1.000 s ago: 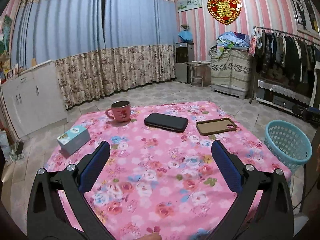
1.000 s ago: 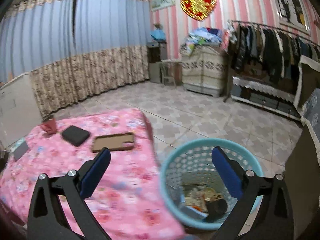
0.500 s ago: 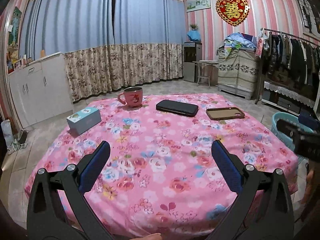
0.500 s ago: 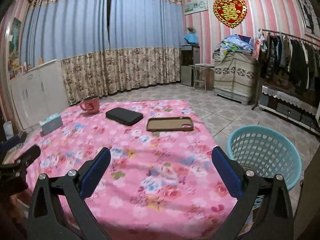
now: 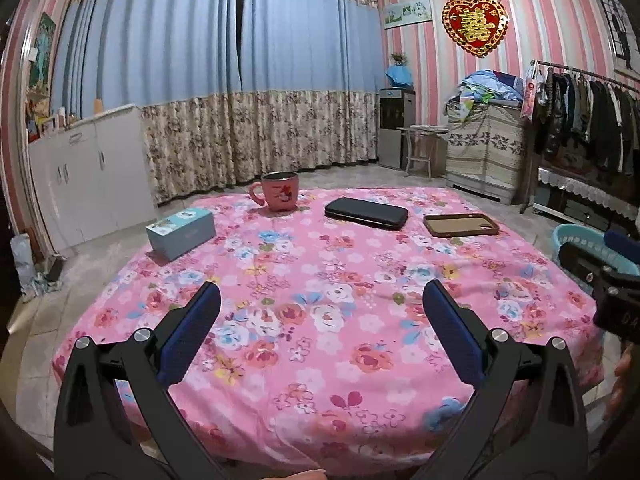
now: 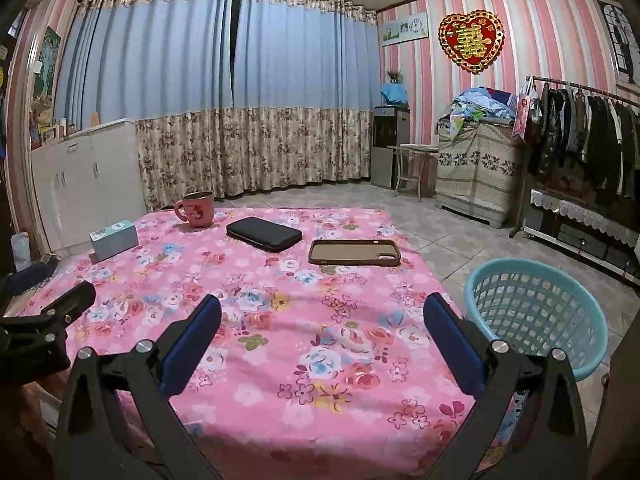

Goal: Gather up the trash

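Note:
A light blue plastic basket [image 6: 536, 312] stands on the floor right of the table; its rim also shows in the left wrist view [image 5: 576, 236]. Its inside is hidden from here. A table with a pink floral cloth [image 5: 328, 320] holds a pink mug [image 5: 279, 196], a black case [image 5: 366, 213], a brown phone case [image 5: 460, 225] and a small blue box [image 5: 181, 233]. My left gripper [image 5: 320, 320] is open and empty above the near table edge. My right gripper [image 6: 322, 324] is open and empty, beside the left one, above the table's near right part.
White cabinets [image 5: 80, 176] stand at the left wall. Curtains [image 5: 240, 100] hang behind the table. A clothes rack [image 5: 588, 128], a covered chest [image 5: 484, 156] and a water dispenser [image 5: 394, 128] stand at the right. The floor around the table is tiled.
Both grippers have drawn back and up from the table. The right gripper swung from over the basket to face the table. Both stayed open.

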The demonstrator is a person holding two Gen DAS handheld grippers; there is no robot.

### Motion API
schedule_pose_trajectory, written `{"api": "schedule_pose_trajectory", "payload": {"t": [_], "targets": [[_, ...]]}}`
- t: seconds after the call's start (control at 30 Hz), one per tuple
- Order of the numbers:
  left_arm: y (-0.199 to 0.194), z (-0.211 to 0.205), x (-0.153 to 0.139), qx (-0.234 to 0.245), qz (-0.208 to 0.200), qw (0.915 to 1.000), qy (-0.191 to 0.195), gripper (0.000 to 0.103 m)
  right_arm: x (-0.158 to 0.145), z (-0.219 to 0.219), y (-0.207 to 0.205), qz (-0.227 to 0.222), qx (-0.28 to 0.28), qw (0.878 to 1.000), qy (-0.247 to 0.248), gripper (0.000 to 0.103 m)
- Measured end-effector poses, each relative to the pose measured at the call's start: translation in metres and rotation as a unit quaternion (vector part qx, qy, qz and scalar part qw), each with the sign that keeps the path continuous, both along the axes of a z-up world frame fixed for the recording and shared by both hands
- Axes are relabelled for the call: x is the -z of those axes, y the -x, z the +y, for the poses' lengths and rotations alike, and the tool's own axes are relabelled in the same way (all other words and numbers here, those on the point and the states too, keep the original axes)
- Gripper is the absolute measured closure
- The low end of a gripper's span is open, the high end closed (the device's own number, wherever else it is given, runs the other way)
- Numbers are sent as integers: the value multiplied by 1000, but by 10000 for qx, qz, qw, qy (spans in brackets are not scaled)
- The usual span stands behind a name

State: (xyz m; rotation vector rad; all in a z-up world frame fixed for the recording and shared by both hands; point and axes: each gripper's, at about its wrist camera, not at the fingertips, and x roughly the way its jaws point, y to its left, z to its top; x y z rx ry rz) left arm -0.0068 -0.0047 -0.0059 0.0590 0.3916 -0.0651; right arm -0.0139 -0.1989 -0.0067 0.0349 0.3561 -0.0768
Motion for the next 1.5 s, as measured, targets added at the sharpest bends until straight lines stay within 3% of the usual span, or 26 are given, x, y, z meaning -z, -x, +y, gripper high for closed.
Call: {"api": "schedule_pose_trajectory", "payload": {"t": [1.5], "targets": [[5, -2, -7, 34, -125, 9999, -46, 5, 5, 6, 2, 15, -40, 10000, -9, 4]]}}
